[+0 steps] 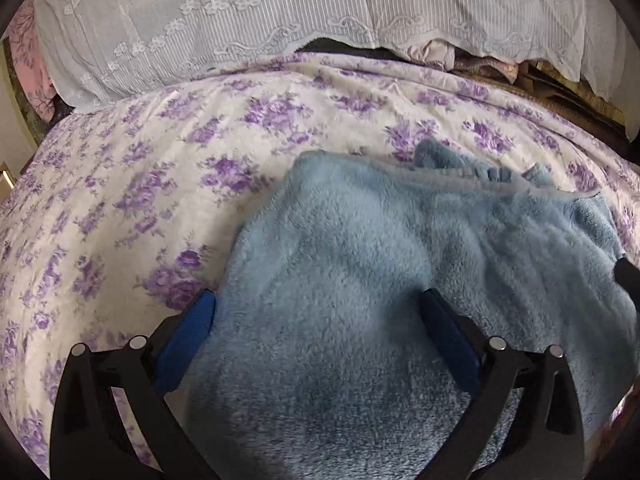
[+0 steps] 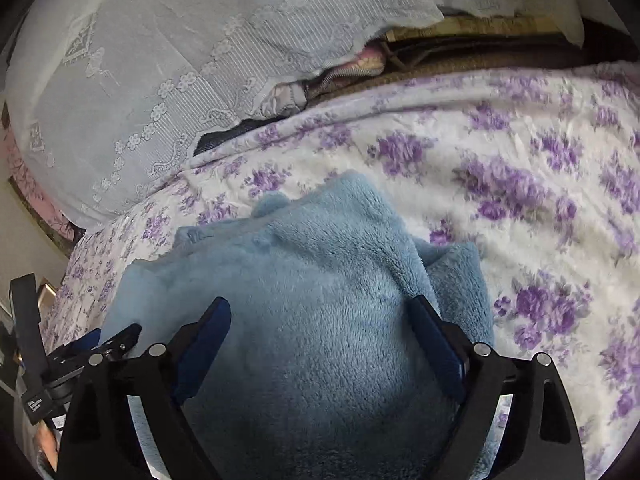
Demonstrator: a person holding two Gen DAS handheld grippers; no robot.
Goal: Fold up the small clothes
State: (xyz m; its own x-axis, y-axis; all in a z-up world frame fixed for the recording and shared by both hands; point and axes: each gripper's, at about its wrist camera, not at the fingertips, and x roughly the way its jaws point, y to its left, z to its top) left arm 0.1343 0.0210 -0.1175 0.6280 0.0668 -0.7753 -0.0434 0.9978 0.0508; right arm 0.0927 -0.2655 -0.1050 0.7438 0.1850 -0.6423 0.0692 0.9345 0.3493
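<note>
A light blue fleece garment (image 1: 400,248) lies rumpled on the purple-flowered bedspread (image 1: 160,184). In the left wrist view my left gripper (image 1: 318,306) stands open just over the garment's near left part, its blue pads wide apart with fleece below them. In the right wrist view the same garment (image 2: 320,264) shows as a doubled-over heap, and my right gripper (image 2: 320,306) is open above its near part, with no pad pressing on it. The left gripper (image 2: 116,340) shows at the lower left of that view. The right gripper's finger (image 1: 628,276) peeks in at the right edge.
A white lace cloth (image 1: 240,20) covers a tall pile along the back of the bed, with folded fabrics and dark items (image 2: 440,56) showing under its hem. Pink flowered cloth (image 1: 28,52) lies at the far left. Flowered bedspread (image 2: 540,184) stretches to the right.
</note>
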